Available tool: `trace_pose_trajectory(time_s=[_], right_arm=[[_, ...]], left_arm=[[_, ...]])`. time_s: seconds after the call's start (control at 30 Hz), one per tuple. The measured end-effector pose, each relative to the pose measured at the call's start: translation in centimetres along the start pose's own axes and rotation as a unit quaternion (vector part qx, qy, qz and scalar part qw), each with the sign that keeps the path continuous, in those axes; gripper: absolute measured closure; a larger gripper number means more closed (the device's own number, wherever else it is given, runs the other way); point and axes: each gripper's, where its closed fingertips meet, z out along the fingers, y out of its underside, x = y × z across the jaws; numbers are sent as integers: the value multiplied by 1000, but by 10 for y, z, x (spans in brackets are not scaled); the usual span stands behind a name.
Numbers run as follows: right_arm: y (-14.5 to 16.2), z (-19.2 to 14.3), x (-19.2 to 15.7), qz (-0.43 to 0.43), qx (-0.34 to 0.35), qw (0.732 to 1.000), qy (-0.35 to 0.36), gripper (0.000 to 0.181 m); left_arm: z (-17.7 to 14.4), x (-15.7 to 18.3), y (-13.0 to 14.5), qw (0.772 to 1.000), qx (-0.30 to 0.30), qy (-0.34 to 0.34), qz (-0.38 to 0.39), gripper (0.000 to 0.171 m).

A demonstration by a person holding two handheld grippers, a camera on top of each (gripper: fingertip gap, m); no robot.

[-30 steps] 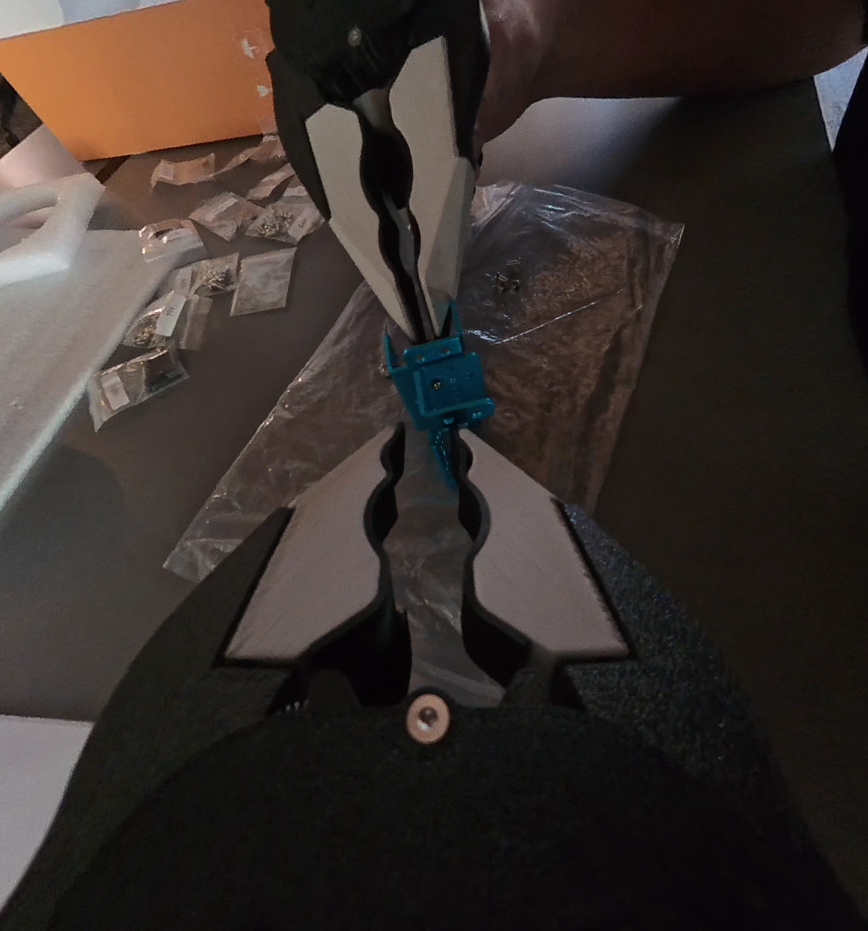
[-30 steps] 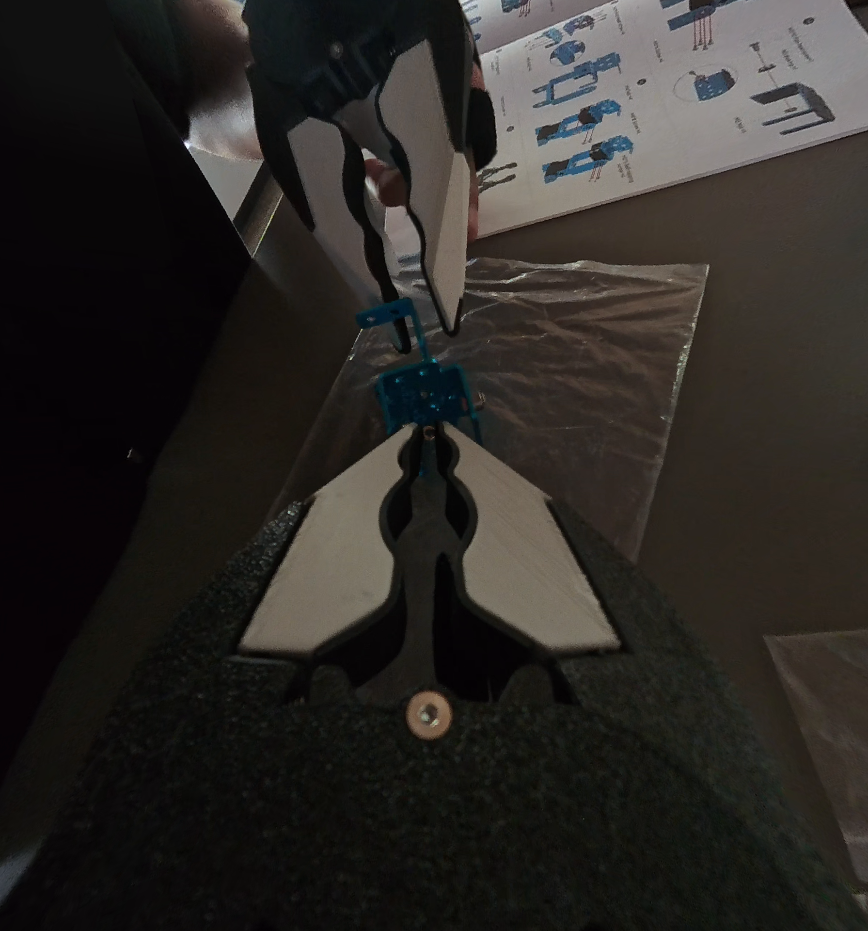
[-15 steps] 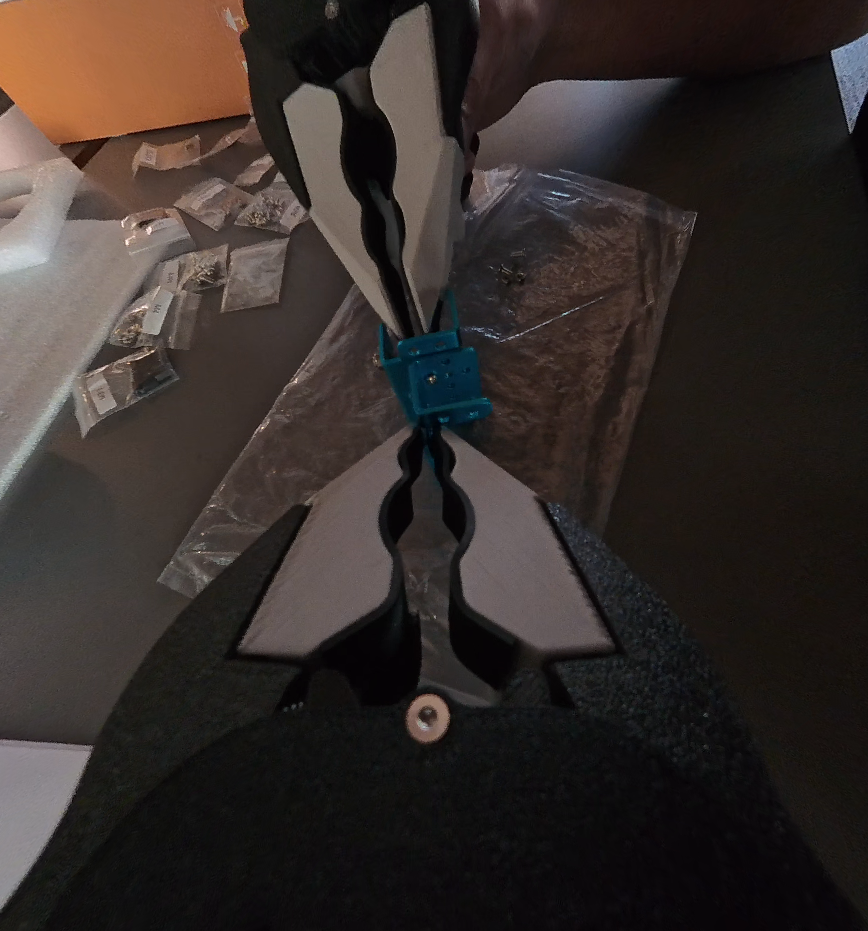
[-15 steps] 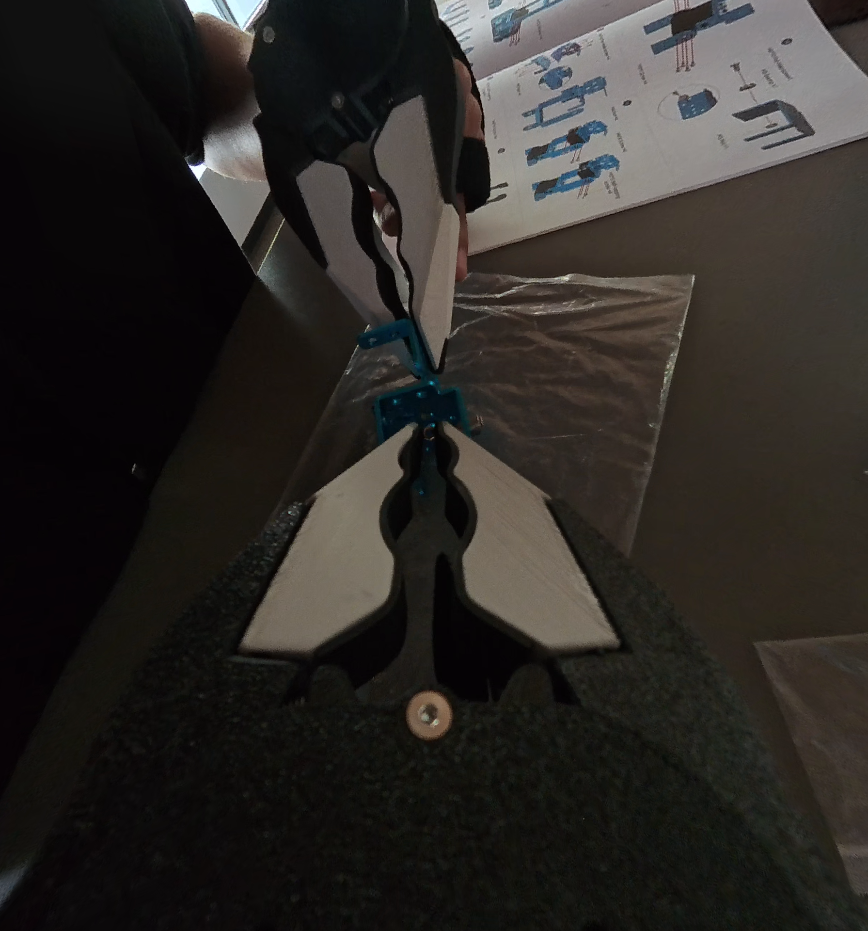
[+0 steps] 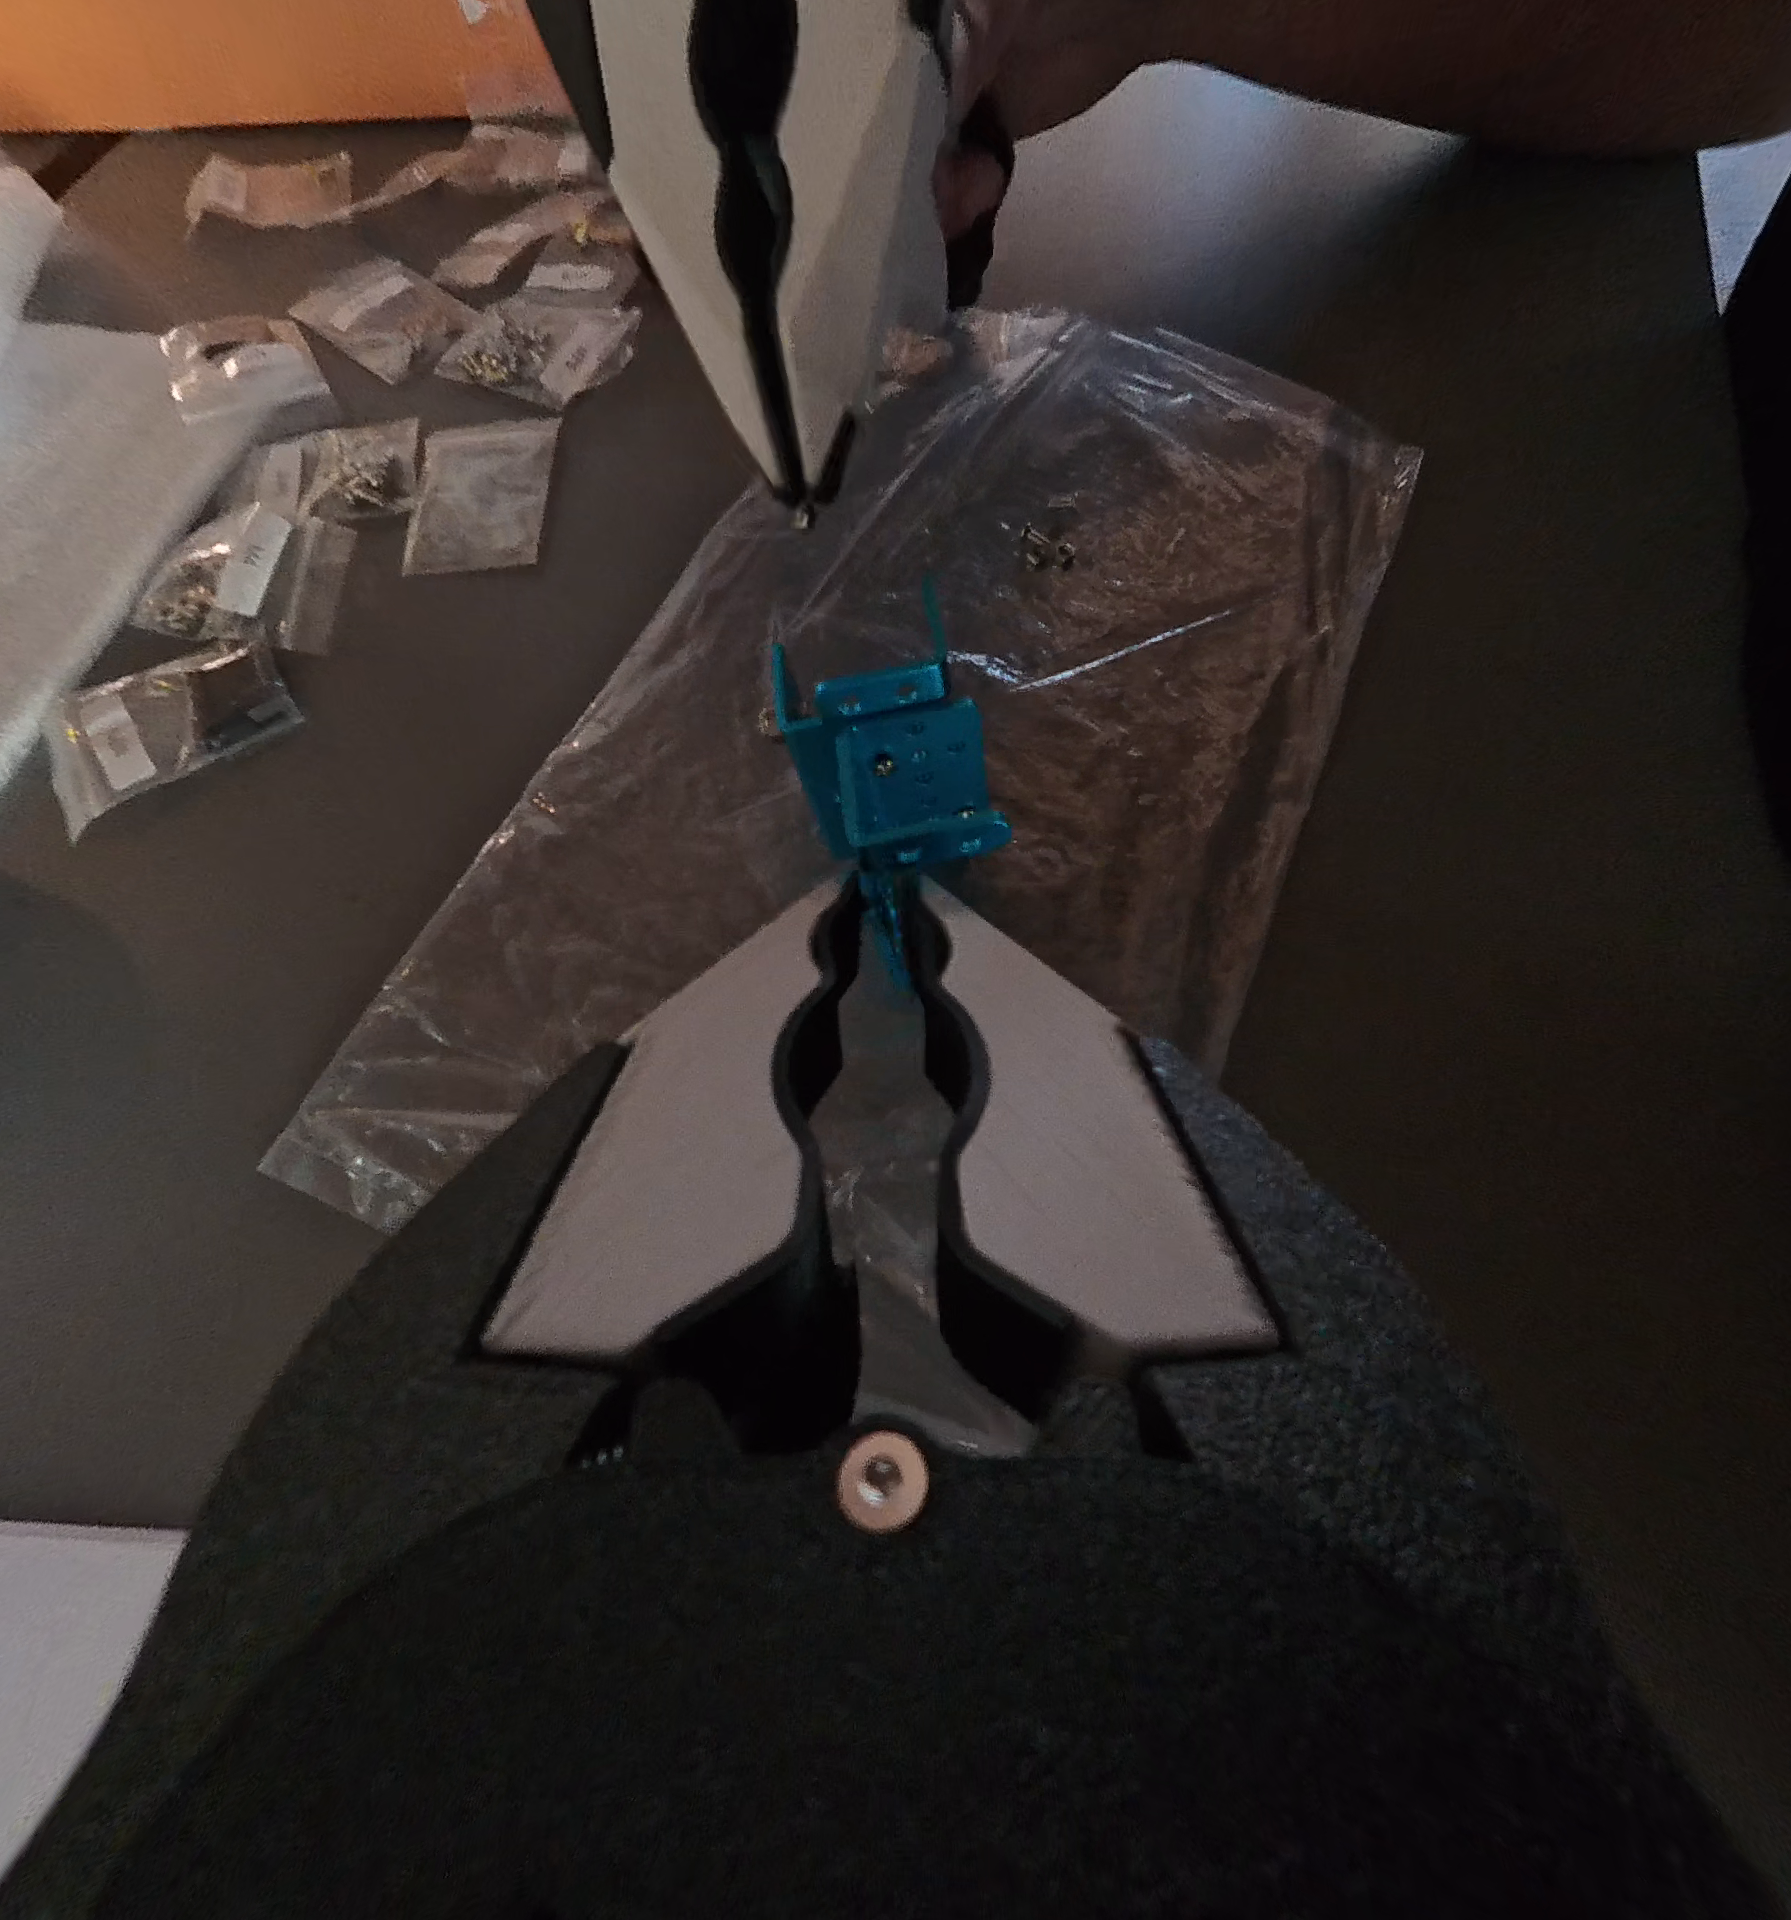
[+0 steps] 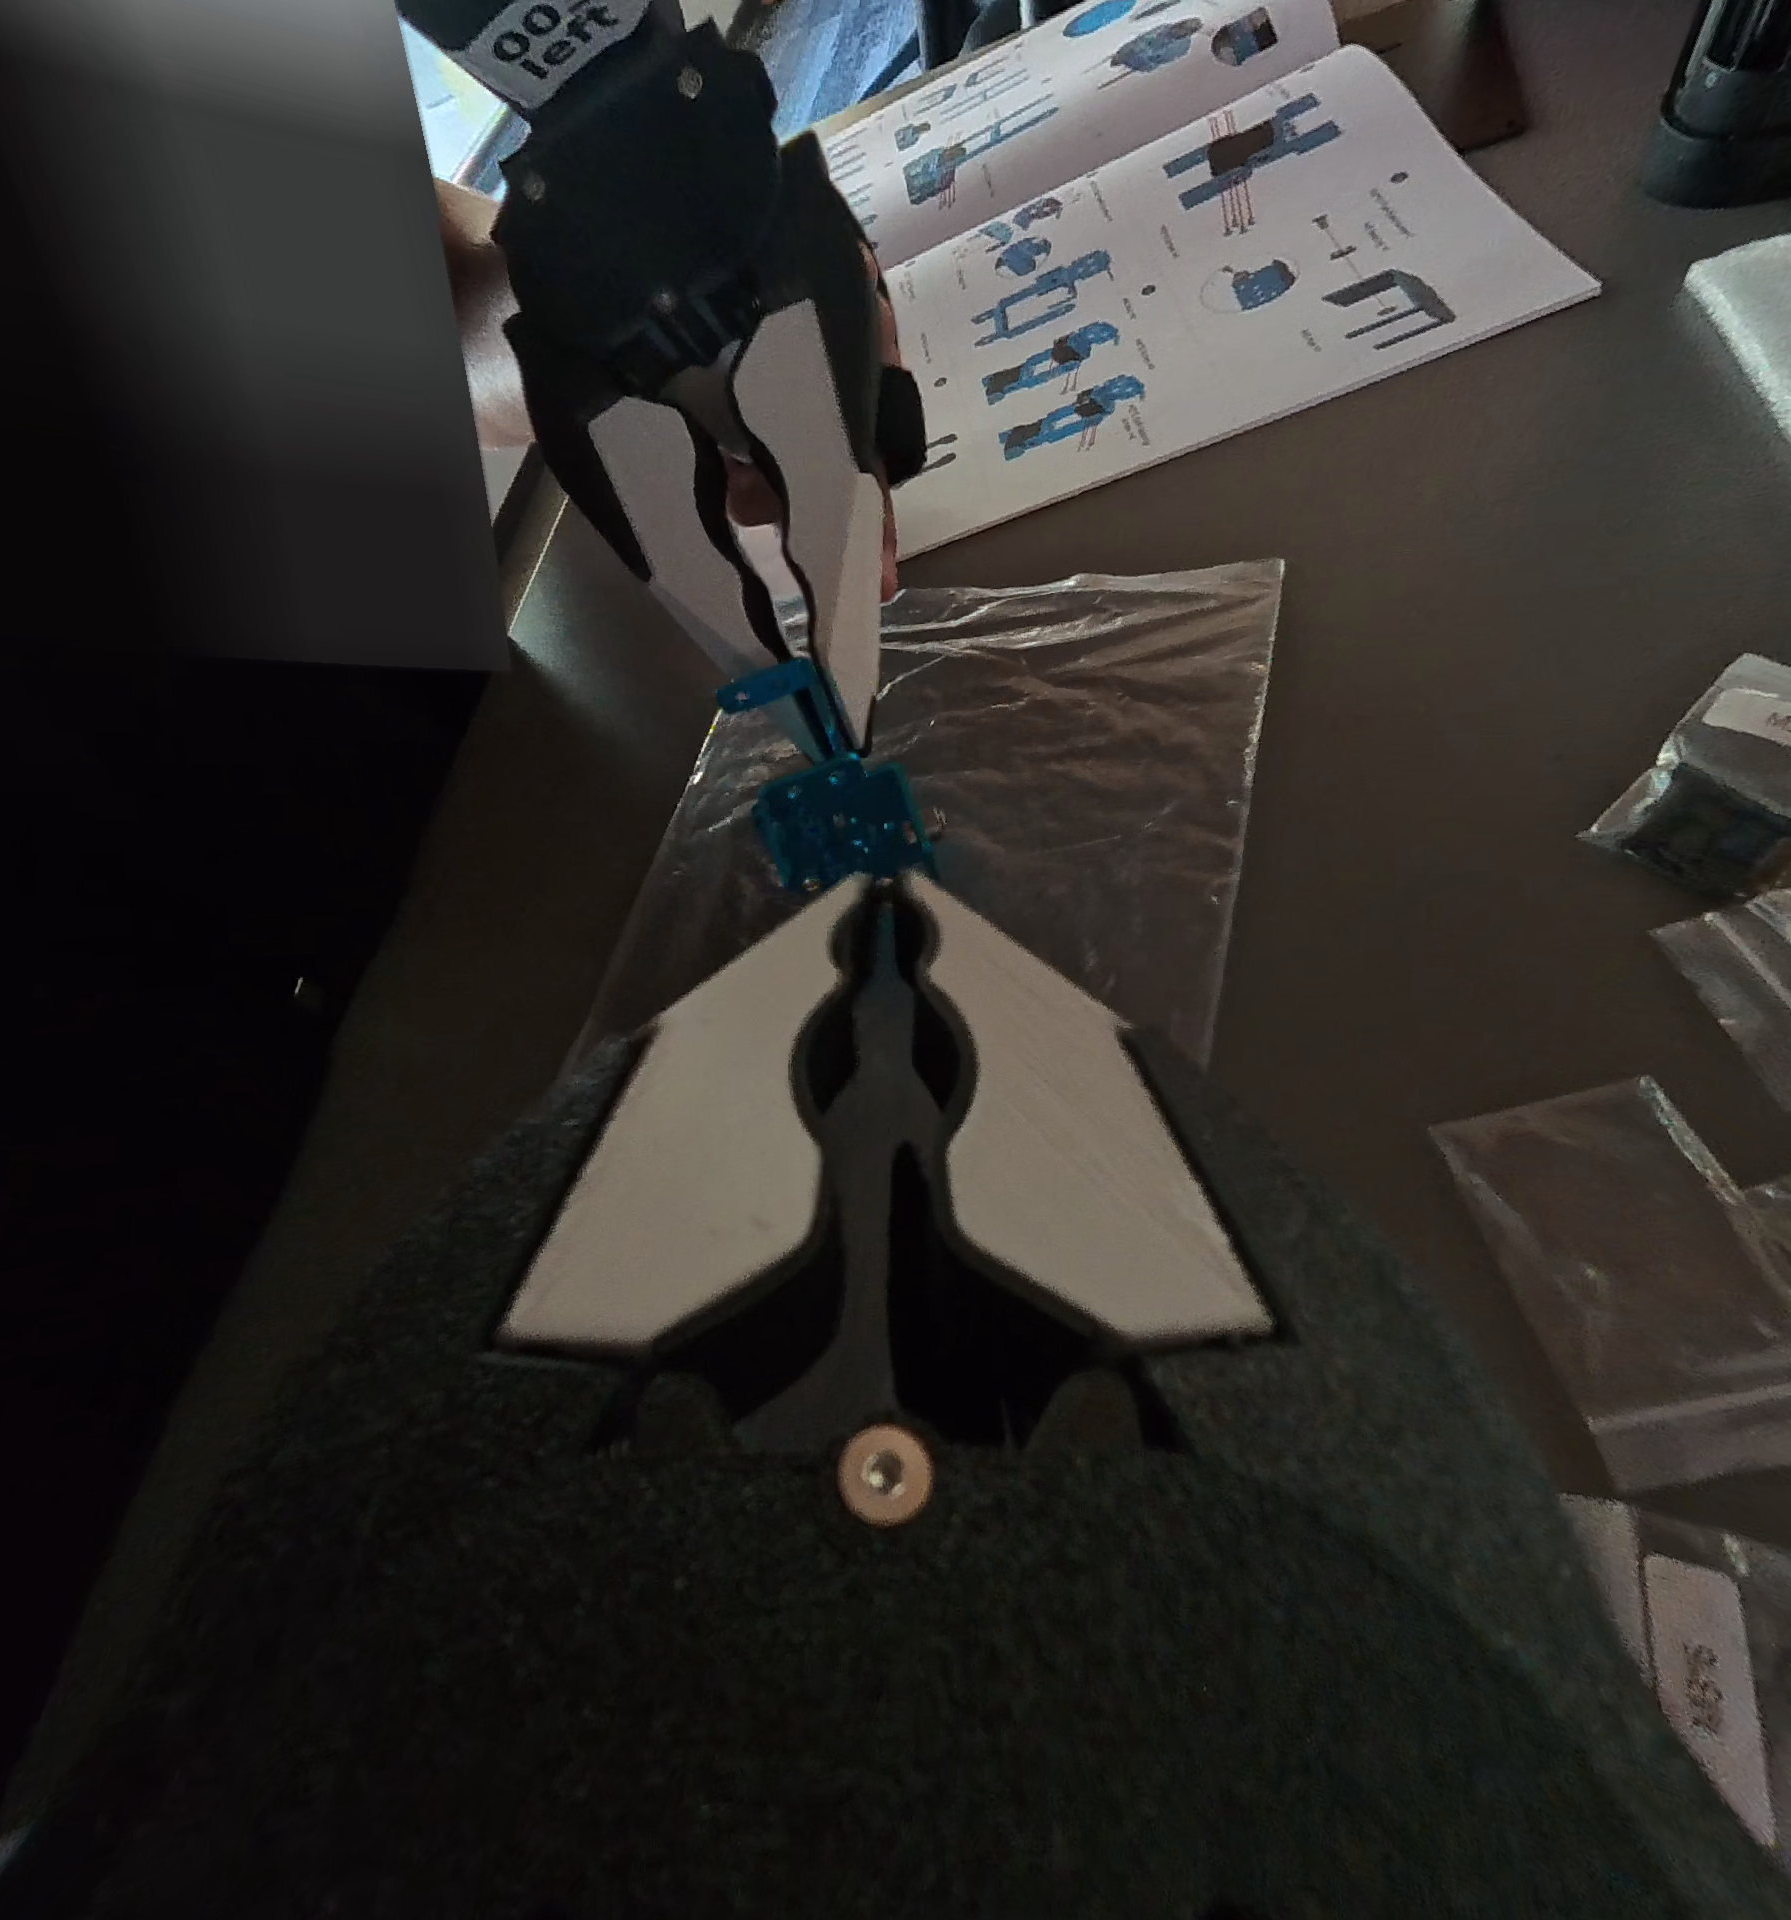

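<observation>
Left gripper (image 5: pixel 886 894) pinching blue bracket (image 5: pixel 891 758), right gripper (image 5: pixel 797 488) pressed together, now drawn apart from it

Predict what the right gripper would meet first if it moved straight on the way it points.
Probably the small blue perforated metal bracket, held just ahead of the right gripper by the left gripper; depth is unclear.

Dim brown tabletop (image 5: pixel 1493 727) (window glare behind)

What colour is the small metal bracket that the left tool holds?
The bracket is blue, a bright turquoise-like blue. It shows best in the left wrist view.
</observation>
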Motion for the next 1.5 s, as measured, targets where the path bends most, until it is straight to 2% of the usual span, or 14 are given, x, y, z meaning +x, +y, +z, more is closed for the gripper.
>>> trace_pose_trajectory(time_s=[0.1,0.3,0.4,0.53,0.63,0.7,1.0,1.13,1.5], right_arm=[[1,-5,-1,5,7,1000,7,181],[9,-6,-1,9,-6,1000,23,181],[21,-4,4,-3,-52,997,49,181],[39,5,22,-32,-141,983,113,162],[46,9,31,-56,-198,968,143,162],[43,13,33,-68,-209,964,150,163],[45,19,39,-80,-246,957,132,173],[47,20,39,-84,-262,954,119,174],[47,21,41,-117,-372,917,87,177]], left_arm=[[2,1,10,1000,-23,8,-8,132],[12,8,1,999,-22,33,23,111],[18,11,-5,998,-18,43,39,110],[21,8,-13,998,-1,47,35,110],[20,9,-19,998,13,63,19,114],[19,9,-21,998,16,65,17,116],[29,9,-17,999,4,48,15,119],[30,7,-16,999,1,42,15,128],[28,5,-15,999,0,25,28,131]])
